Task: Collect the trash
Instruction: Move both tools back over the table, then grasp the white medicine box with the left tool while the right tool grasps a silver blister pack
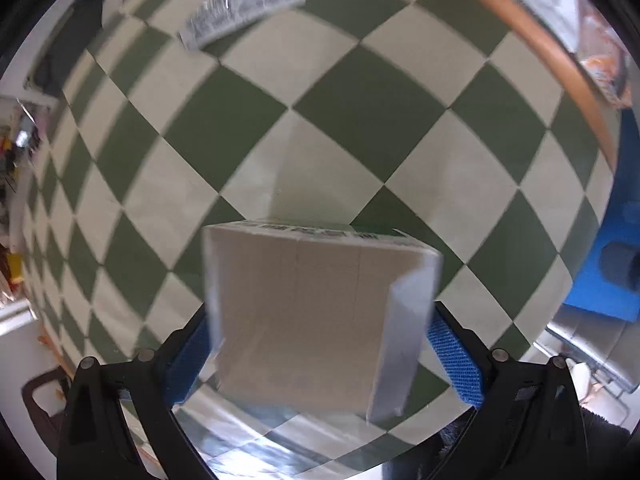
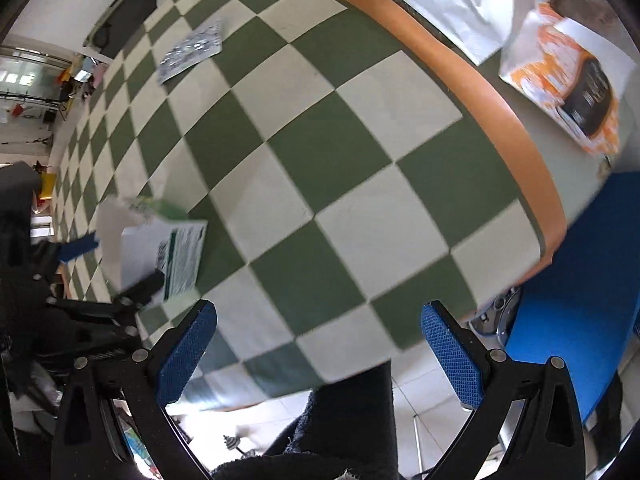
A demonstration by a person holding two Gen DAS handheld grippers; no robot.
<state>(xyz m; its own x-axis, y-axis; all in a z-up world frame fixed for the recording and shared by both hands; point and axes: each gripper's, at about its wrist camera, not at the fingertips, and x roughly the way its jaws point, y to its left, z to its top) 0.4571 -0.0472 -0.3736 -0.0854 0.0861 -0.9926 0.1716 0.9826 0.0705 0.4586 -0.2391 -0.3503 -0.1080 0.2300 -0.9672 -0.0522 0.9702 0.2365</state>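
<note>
A white carton box (image 1: 316, 316) with green print sits between the blue pads of my left gripper (image 1: 316, 344), which is shut on it above the green-and-white checkered tabletop (image 1: 360, 92). The right wrist view shows the same box (image 2: 160, 248) at the left, held by the left gripper (image 2: 116, 264). My right gripper (image 2: 318, 344) stands open over the table's near edge with nothing between its fingers. A silvery plastic wrapper (image 1: 240, 8) lies at the table's far side, also visible as a wrapper (image 2: 190, 52) in the right wrist view.
The table has an orange rim (image 2: 500, 104). Beyond it lie a white bag (image 2: 452, 4) and an orange-and-black packet (image 2: 568, 84). A blue chair seat (image 2: 572, 296) stands at the right. A dark trouser leg (image 2: 344, 428) shows below the right gripper.
</note>
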